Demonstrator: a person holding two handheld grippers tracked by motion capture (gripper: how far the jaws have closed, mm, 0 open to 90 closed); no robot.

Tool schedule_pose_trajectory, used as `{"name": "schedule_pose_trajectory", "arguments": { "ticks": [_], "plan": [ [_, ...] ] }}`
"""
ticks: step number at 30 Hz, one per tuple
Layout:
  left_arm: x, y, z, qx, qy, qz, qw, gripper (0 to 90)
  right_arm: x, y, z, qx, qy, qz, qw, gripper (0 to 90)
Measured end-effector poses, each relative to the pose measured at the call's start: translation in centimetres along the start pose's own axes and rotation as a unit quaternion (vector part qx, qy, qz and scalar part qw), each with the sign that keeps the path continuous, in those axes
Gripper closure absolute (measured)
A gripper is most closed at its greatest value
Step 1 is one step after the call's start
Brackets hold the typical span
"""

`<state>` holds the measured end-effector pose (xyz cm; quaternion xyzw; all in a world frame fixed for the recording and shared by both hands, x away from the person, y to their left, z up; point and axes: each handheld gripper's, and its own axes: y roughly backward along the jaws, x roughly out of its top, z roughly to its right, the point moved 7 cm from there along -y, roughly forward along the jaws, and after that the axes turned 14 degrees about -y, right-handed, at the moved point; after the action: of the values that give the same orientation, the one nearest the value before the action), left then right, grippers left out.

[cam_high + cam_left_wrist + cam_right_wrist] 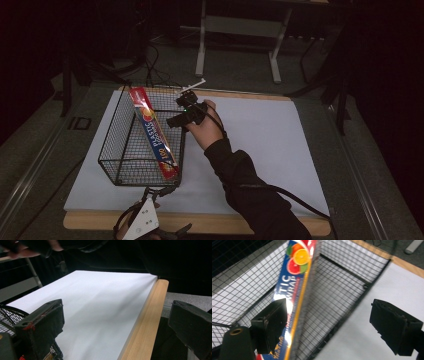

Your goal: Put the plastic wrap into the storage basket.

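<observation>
A long red and blue plastic wrap box (pixel 152 132) leans slantwise inside a black wire basket (pixel 107 145), its top end poking above the far rim. My right gripper (pixel 180 112) hovers at the basket's right rim near the box's upper half, open with nothing between its fingers. In the right gripper view the box (pixel 294 277) and the basket's mesh (pixel 342 277) lie below the spread jaws of my right gripper (pixel 329 315). My left gripper (pixel 161 190) rests near the table's front edge beside the basket's near corner. In its own view my left gripper (pixel 117 312) stands open and empty.
A white sheet (pixel 260 135) covers the wooden table (pixel 200 222), with bare room to the right of the basket. A cable trails from the right sleeve (pixel 250 185) off the front edge. A desk frame (pixel 240 30) and floor cables stand behind the table.
</observation>
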<state>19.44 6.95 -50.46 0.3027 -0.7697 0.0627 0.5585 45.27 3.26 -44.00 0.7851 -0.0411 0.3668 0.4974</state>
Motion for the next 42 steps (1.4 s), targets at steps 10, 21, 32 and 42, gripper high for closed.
{"name": "schedule_pose_trajectory", "arguments": {
  "ticks": [10, 21, 32, 42],
  "plan": [
    [-0.2, -0.2, 0.0, 0.000, -0.001, -0.004, 1.0000, 0.9, -1.6, 1.7, 4.9, -0.019, -0.023, 0.013, 0.9995, 14.4],
    [-0.1, -0.2, 0.0, -0.003, -0.002, -0.004, 1.0000, 0.9, -4.8, 2.3, 9.4, -0.035, -0.042, 0.016, 0.9983, 15.2],
    [-0.2, -0.3, 0.1, -0.003, -0.002, -0.006, 1.0000, 0.9, -8.1, 2.6, 12.2, -0.024, -0.055, 0.008, 0.9982, 15.1],
    [-0.2, -0.4, 0.1, -0.003, -0.002, -0.007, 1.0000, 0.9, -11.4, 3.4, 13.7, -0.005, -0.059, 0.002, 0.9983, 15.0]
  ]
}}
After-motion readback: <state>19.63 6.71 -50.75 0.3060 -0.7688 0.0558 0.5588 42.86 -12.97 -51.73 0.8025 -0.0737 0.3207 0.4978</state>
